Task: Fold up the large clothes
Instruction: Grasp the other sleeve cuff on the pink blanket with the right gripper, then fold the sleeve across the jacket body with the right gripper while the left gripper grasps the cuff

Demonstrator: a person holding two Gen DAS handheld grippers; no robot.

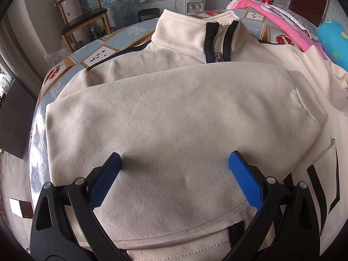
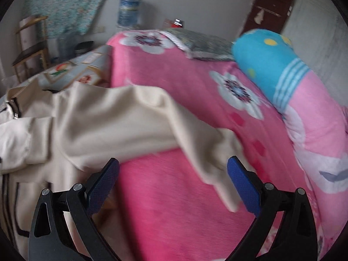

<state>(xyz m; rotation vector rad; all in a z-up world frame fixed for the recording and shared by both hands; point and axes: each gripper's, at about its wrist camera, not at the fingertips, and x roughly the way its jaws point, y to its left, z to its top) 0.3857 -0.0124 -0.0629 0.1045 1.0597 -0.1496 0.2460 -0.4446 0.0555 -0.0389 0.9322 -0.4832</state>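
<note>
A large cream zip-up jacket (image 1: 174,113) with a stand collar and black zip trim lies on the table, its left side folded across the chest. My left gripper (image 1: 174,165) is open just above the folded panel, holding nothing. In the right wrist view the jacket's right sleeve (image 2: 152,113) stretches out over a pink blanket (image 2: 174,195). My right gripper (image 2: 173,169) is open above the blanket, with the sleeve's cuff end lying near its right finger (image 2: 243,180). Nothing is gripped.
A patterned tablecloth (image 1: 102,52) covers the table. The pink floral blanket and a blue-and-pink pillow (image 2: 271,65) sit to the right. A wooden chair (image 1: 84,17), a bin and a water dispenser (image 1: 191,0) stand behind.
</note>
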